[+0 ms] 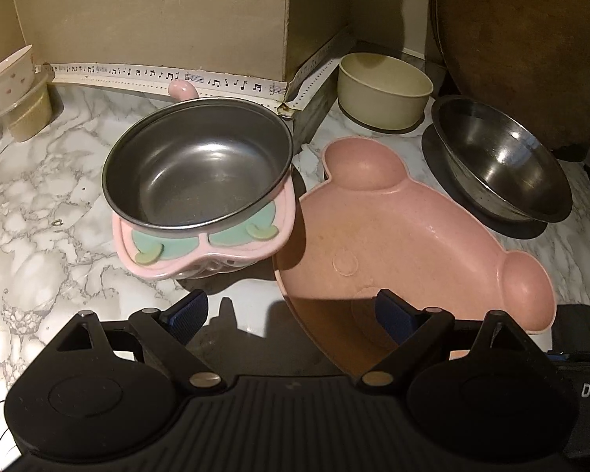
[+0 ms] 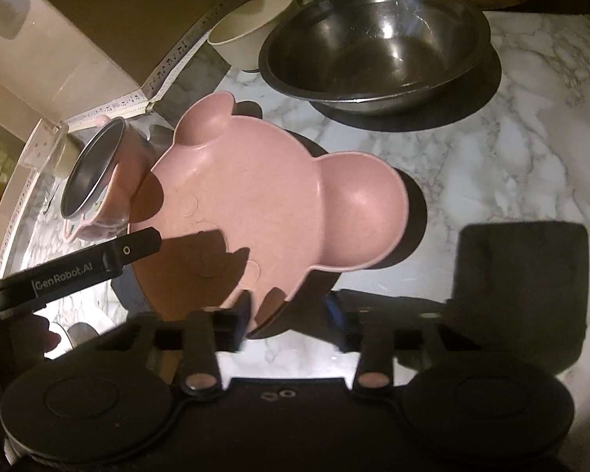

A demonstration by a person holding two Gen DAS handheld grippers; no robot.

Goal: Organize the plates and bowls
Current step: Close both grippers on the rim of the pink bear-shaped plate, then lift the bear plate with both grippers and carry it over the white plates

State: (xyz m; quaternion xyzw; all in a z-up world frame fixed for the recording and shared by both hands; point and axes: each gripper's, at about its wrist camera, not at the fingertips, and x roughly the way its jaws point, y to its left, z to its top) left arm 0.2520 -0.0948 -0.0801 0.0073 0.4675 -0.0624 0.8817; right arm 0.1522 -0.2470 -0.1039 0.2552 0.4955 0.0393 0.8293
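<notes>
A pink bear-shaped plate [image 1: 393,244] lies on the marble counter; it also shows in the right wrist view [image 2: 263,196]. My left gripper [image 1: 291,314] is open, its right finger over the plate's near rim, its left finger over the counter. My right gripper [image 2: 291,310] is open, its fingers on either side of the plate's near edge. A steel bowl [image 1: 196,169] sits in a pink holder to the left of the plate. A wide steel bowl [image 1: 499,161] stands to the right on a dark mat. A cream bowl [image 1: 385,86] stands behind.
A box with music-note tape [image 1: 169,74] stands at the back. Stacked small bowls [image 1: 11,82] are at the far left. A large brown round board [image 1: 531,39] leans at the back right. A dark block [image 2: 519,275] lies by my right gripper.
</notes>
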